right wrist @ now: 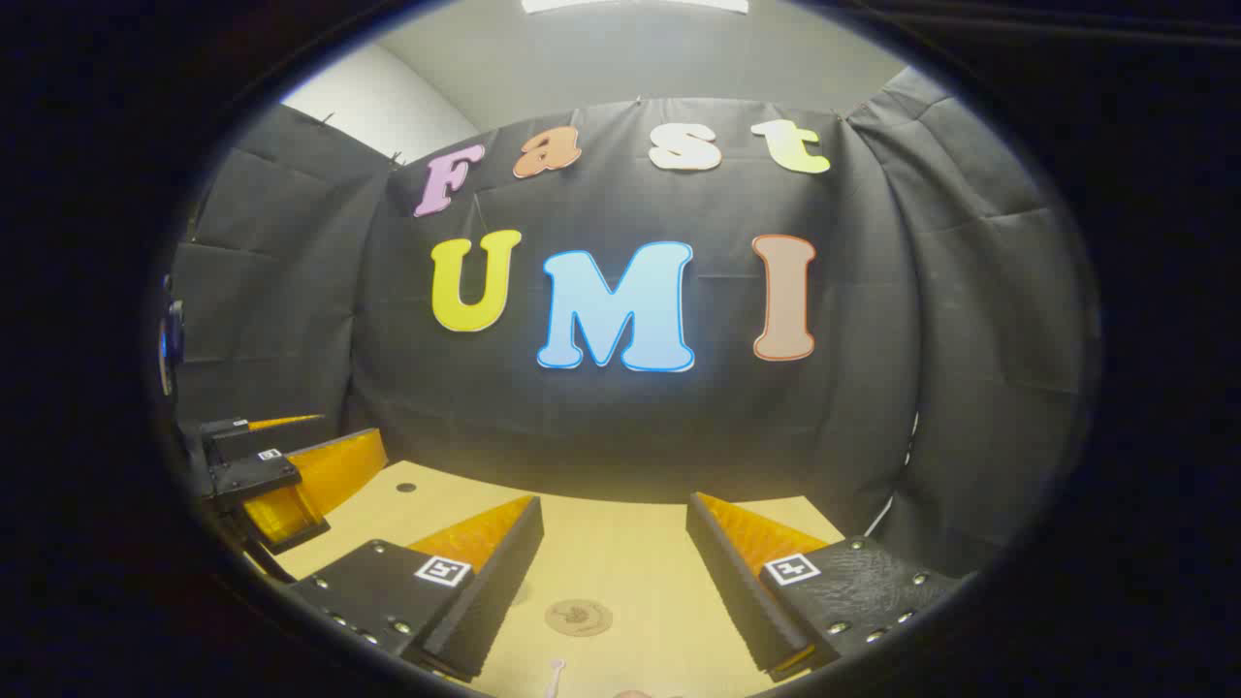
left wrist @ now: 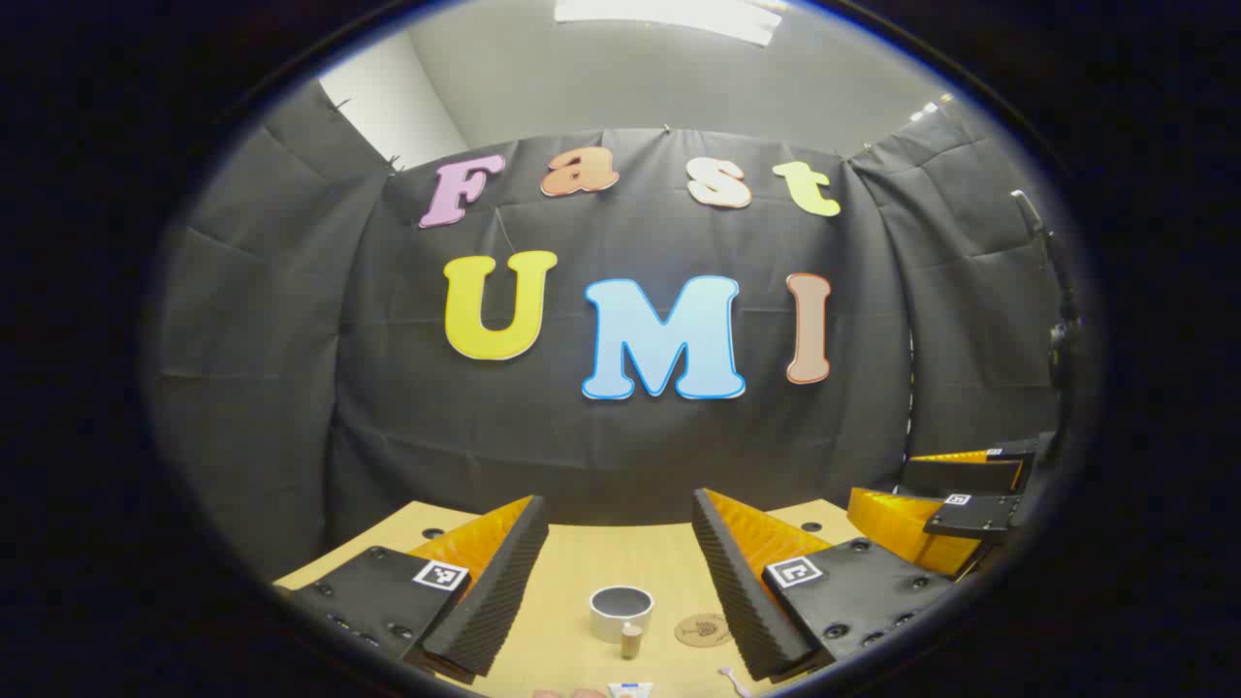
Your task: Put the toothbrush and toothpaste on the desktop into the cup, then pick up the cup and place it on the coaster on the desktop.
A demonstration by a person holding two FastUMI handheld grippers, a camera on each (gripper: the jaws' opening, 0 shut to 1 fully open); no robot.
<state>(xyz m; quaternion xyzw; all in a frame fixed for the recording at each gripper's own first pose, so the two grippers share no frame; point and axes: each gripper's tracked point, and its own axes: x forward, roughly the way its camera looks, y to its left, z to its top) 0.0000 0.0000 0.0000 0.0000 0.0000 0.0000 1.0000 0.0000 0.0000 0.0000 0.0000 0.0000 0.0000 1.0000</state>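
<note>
In the left gripper view my left gripper (left wrist: 620, 509) stands open above the wooden desktop (left wrist: 582, 553). Between its fingers, farther down, sits a white cup (left wrist: 620, 611) with a dark inside. A toothpaste tube stands at the cup's near side, cap (left wrist: 631, 640) up. A round cork coaster (left wrist: 702, 630) lies just right of the cup. The toothbrush tip (left wrist: 732, 679) lies at the bottom edge. My right gripper (left wrist: 955, 509) shows at far right. In the right gripper view my right gripper (right wrist: 615, 509) is open over the coaster (right wrist: 578, 617); the toothbrush end (right wrist: 555, 671) lies below it. The left gripper (right wrist: 281, 465) hangs at left.
Black cloth walls close the booth behind and on both sides of the desktop (right wrist: 620, 543). Small dark holes (left wrist: 432, 533) mark the tabletop near its back edge. A dark stand (left wrist: 1052, 291) rises at the right in the left gripper view.
</note>
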